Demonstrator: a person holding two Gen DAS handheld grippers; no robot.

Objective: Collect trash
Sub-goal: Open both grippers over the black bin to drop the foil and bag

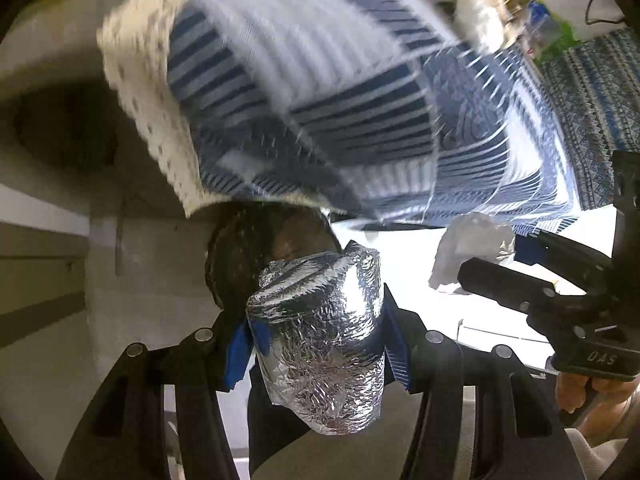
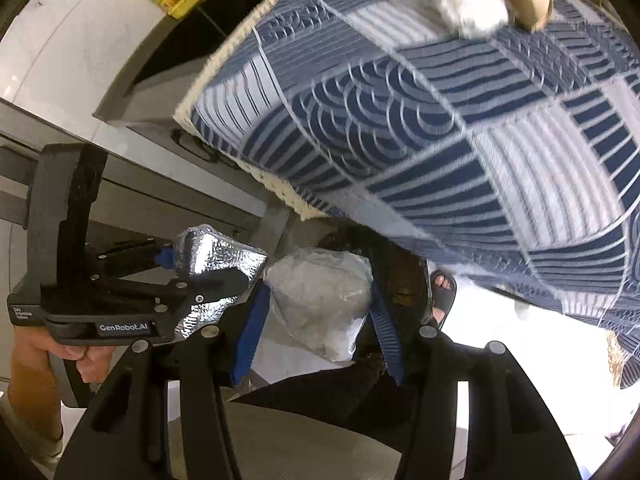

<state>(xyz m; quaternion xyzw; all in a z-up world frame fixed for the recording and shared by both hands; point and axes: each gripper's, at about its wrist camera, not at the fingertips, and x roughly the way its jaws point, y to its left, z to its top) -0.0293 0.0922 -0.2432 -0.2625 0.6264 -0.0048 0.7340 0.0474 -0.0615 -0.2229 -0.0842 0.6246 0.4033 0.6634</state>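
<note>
Foil wad sat clamped between our left gripper's blue pads, just above a dark bin under the edge of the blue patterned tablecloth. Our right gripper pinched a crumpled clear plastic wrapper just beside it, over the same bin.

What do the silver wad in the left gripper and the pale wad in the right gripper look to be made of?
The crumpled silver wad, clamped in the left gripper, looks like aluminium foil: mirror-bright, with fine sharp creases. The whitish translucent wad, clamped in the right gripper, looks like thin plastic film or a bag: soft folds and a dull sheen, possibly with tissue inside.
</note>
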